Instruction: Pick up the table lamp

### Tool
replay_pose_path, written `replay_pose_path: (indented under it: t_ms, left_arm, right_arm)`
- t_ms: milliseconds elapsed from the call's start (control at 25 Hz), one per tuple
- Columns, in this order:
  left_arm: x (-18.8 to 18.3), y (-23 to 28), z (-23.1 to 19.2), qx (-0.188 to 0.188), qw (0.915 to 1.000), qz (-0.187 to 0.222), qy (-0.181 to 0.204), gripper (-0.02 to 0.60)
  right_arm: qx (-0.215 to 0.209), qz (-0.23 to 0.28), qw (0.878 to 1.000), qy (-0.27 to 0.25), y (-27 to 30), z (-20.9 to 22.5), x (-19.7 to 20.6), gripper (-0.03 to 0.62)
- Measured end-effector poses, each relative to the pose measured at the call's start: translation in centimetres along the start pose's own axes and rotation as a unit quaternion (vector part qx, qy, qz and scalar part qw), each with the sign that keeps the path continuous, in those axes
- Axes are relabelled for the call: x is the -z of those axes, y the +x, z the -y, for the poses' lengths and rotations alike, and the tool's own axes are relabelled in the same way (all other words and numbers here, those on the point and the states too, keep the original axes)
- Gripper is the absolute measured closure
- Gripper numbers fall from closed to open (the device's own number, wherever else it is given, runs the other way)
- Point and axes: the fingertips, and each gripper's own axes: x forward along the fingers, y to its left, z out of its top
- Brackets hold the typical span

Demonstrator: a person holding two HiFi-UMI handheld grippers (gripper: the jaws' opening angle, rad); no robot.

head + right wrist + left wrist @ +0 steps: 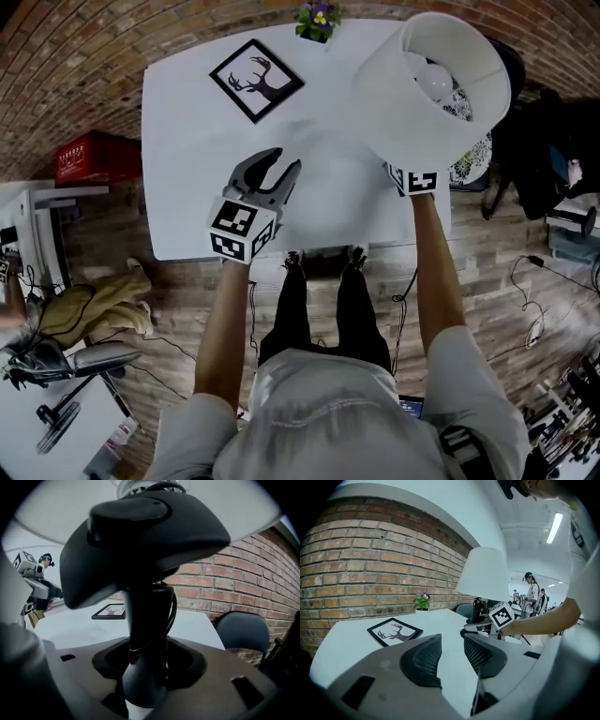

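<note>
Two tongs are in play. The right tongs (147, 663) are clenched on the black stem (149, 606) of the table lamp (403, 117), gripping low under the white shade (56, 522). A cable (174, 605) runs alongside the stem.

In the head view the lamp occupies the upper right of the frame, with the shade tilted toward the camera and the bulb (433, 82) visible inside. Only the marker cube (412, 180) of the right tongs shows below the shade's rim.

The left tongs (284, 165) sit at centre frame over the white bench (187, 141). They are released, with the jaws slightly parted and nothing between them, and they are well apart from the lamp.

Farther back on the bench are a framed deer print (256, 80) and a potted flower (317, 19) at the top edge, near the brick wall (361, 573).

Status: the grasp is made. The shade's tilt and height suggest a lift, yet no view shows the lamp base clear of the bench. Remaining: confirm clearance and hold the lamp steady.
</note>
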Motion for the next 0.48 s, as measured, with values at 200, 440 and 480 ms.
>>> replay_pose_path:
  t_ms: [200,440,480]
  left_arm:
    - [-1.1,-0.7,-0.2,-0.006,0.9999,0.009,-0.001,0.431]
    - [-3.1,-1.2,0.3,-0.002,0.9997,0.022,0.005,0.431]
    - [-3.5,-1.2,0.4,-0.001,0.9997,0.025,0.007,0.431]
  right_arm:
    - [-0.022,-0.033,0.999,0.008,-2.1,-0.8,0.2,0.390]
    - [-0.056,-0.081,0.995,0.026,-4.6,-2.2,0.5,0.392]
    - [-0.061,-0.088,0.994,0.028,-5.0,-2.4,0.6,0.392]
